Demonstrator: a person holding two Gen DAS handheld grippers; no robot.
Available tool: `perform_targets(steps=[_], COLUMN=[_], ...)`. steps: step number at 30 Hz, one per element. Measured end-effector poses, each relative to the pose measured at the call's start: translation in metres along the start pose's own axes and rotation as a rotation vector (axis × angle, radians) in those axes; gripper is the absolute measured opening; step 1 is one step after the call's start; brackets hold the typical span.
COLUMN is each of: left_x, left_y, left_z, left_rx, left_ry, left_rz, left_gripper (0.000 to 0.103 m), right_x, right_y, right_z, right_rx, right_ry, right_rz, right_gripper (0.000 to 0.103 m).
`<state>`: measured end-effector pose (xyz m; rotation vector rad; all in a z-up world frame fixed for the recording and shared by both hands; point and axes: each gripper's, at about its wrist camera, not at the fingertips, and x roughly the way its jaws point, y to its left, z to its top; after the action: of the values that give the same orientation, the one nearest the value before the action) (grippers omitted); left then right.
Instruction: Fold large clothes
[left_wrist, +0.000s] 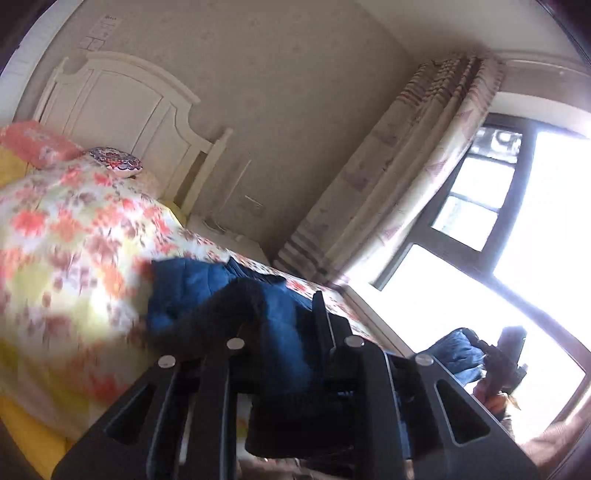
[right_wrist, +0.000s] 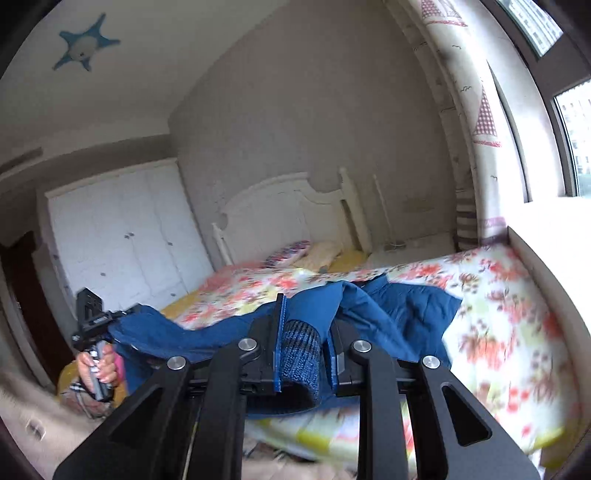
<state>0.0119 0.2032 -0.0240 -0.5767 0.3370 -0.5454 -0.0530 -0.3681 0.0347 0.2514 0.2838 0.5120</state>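
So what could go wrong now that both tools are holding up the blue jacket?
1. The right tool pinches only the knitted cuff, so the blue jacket might slip out.
2. Most of the jacket sags on the flowery bedspread between the right tool and the left tool, so it may bunch up instead of folding flat.
3. The bedspread already looks rumpled, so the jacket could drag it along.
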Motion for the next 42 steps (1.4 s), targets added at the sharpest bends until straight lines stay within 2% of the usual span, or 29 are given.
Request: perform_targets(steps=[2,6,10,11,12,13,14,15,16,17,18,19,20,22,26,33,34,36,37,38,39,40,41,42], left_x=[0.035,0.122,0.199,0.215,0.223,0.227,0.223,0.212,0.205,0.199,0.191,0.188,0.186,0.189,0.228,0.295,0.301,0.312,0.315,0.316,0.315,0.309,0.301,0.296], left_y=[0.018,0.071,0.123,0.137,0.147,0.16,0.17,0.178,0.183,0.189,0.194,0.196,0.195,0.185,0.157,0.137,0.137,0.138,0.14,0.141,0.14,0.138,0.134,0.13], left_z=[0.021,0.05,0.046,0.042,0.037,0.033,0.03,0.03,0.029,0.031,0.032,0.034,0.036,0.04,0.031,0.011,0.009,0.003,-0.001,-0.006,-0.009,-0.013,-0.017,-0.019], left_rx=[-0.063,-0.235,-0.37,-0.411,-0.444,-0.492,-0.517,-0.531,-0.532,-0.529,-0.516,-0.497,-0.458,-0.333,-0.12,0.127,0.147,0.178,0.181,0.181,0.186,0.206,0.23,0.241], left_ry=[0.046,0.133,0.236,0.27,0.287,0.277,0.241,0.176,0.145,0.127,0.12,0.12,0.126,0.168,0.325,0.459,0.47,0.502,0.511,0.513,0.495,0.453,0.407,0.378], left_rz=[0.005,0.071,0.161,0.184,0.193,0.214,0.253,0.29,0.295,0.294,0.307,0.322,0.333,0.351,0.366,0.42,0.424,0.424,0.423,0.409,0.414,0.408,0.399,0.4], left_gripper=[0.02,0.023,0.029,0.034,0.05,0.063,0.084,0.088,0.091,0.092,0.092,0.092,0.092,0.092,0.094,0.094,0.094,0.093,0.084,0.062,0.048,0.04,0.026,0.017], right_x=[0.037,0.11,0.182,0.197,0.206,0.216,0.22,0.219,0.214,0.206,0.191,0.182,0.177,0.18,0.208,0.266,0.271,0.277,0.277,0.274,0.271,0.266,0.26,0.253], right_y=[-0.02,-0.066,-0.131,-0.148,-0.158,-0.174,-0.186,-0.197,-0.205,-0.21,-0.213,-0.212,-0.211,-0.209,-0.208,-0.188,-0.188,-0.188,-0.187,-0.184,-0.18,-0.174,-0.167,-0.16], right_z=[0.02,0.043,0.038,0.033,0.029,0.02,0.013,0.006,0.002,0.0,-0.002,-0.001,-0.001,-0.003,-0.011,-0.022,-0.023,-0.027,-0.03,-0.031,-0.031,-0.034,-0.036,-0.038], right_rx=[0.056,0.141,0.321,0.367,0.404,0.468,0.522,0.573,0.601,0.603,0.566,0.51,0.456,0.356,0.235,0.028,0.017,0.003,-0.001,-0.017,-0.033,-0.06,-0.092,-0.123], right_ry=[0.043,0.127,0.219,0.246,0.259,0.283,0.295,0.294,0.271,0.23,0.146,0.108,0.108,0.175,0.312,0.486,0.499,0.505,0.493,0.466,0.445,0.421,0.404,0.385], right_rz=[-0.028,-0.113,-0.154,-0.165,-0.165,-0.162,-0.158,-0.152,-0.14,-0.128,-0.126,-0.145,-0.17,-0.229,-0.278,-0.288,-0.283,-0.249,-0.219,-0.231,-0.234,-0.245,-0.275,-0.291], right_gripper=[0.023,0.023,0.025,0.028,0.029,0.039,0.055,0.067,0.096,0.099,0.099,0.099,0.099,0.099,0.099,0.098,0.096,0.078,0.069,0.055,0.045,0.032,0.027,0.024])
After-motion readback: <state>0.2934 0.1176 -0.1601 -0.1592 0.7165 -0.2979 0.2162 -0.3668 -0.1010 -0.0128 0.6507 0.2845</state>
